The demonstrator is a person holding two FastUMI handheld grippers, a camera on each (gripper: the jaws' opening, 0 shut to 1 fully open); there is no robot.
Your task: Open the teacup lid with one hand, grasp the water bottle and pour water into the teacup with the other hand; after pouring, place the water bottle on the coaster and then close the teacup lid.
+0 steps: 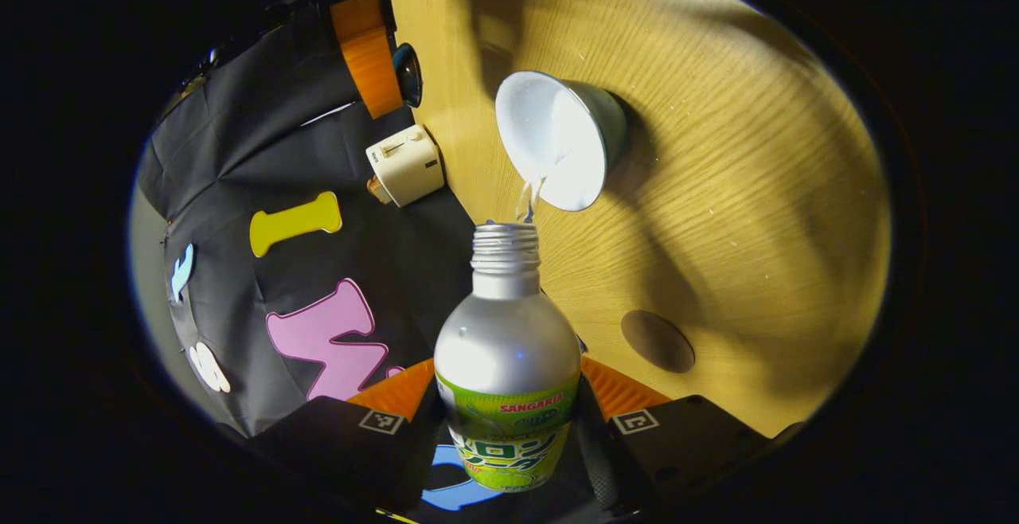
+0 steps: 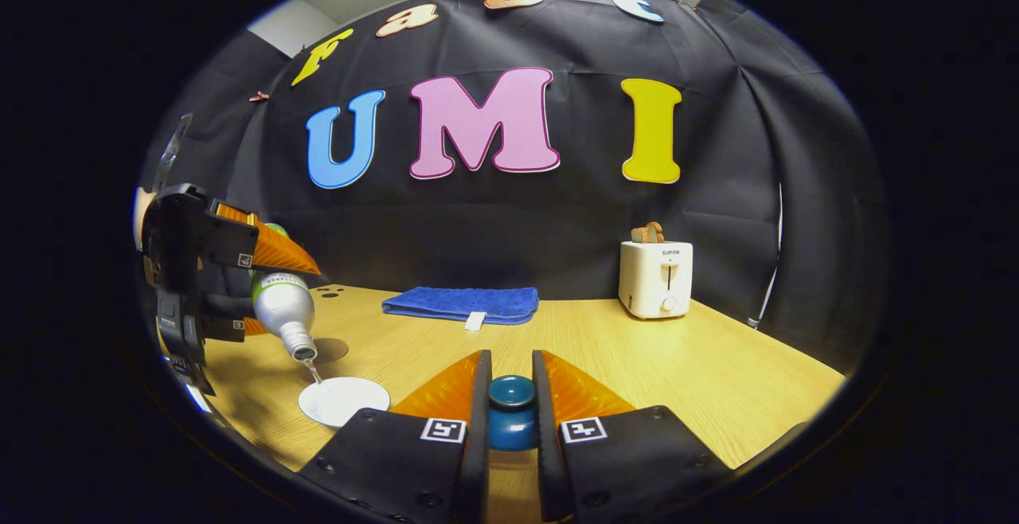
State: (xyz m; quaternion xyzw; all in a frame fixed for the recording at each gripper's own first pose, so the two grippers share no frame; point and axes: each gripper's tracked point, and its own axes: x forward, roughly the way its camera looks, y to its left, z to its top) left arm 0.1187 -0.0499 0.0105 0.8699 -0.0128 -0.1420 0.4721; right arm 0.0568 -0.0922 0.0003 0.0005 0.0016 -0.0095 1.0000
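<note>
My left gripper [image 1: 507,387] is shut on the silver water bottle [image 1: 505,325], which has a green label. The bottle is tipped neck-down, and a thin stream of water runs from its mouth into the open teacup [image 1: 557,138], white inside. In the right gripper view the same bottle [image 2: 280,301] hangs tilted over the teacup [image 2: 342,400], held by the left gripper [image 2: 267,289]. My right gripper [image 2: 511,365] is shut on the knob of the blue teacup lid [image 2: 511,416], lifted off the cup and held to its right. The round brown coaster [image 1: 657,341] lies bare on the table, beside the cup.
A white toaster [image 2: 655,277] stands at the back right of the wooden table [image 2: 716,381]. A folded blue towel [image 2: 462,303] lies at the back centre. The black cloth wall closes off the far side.
</note>
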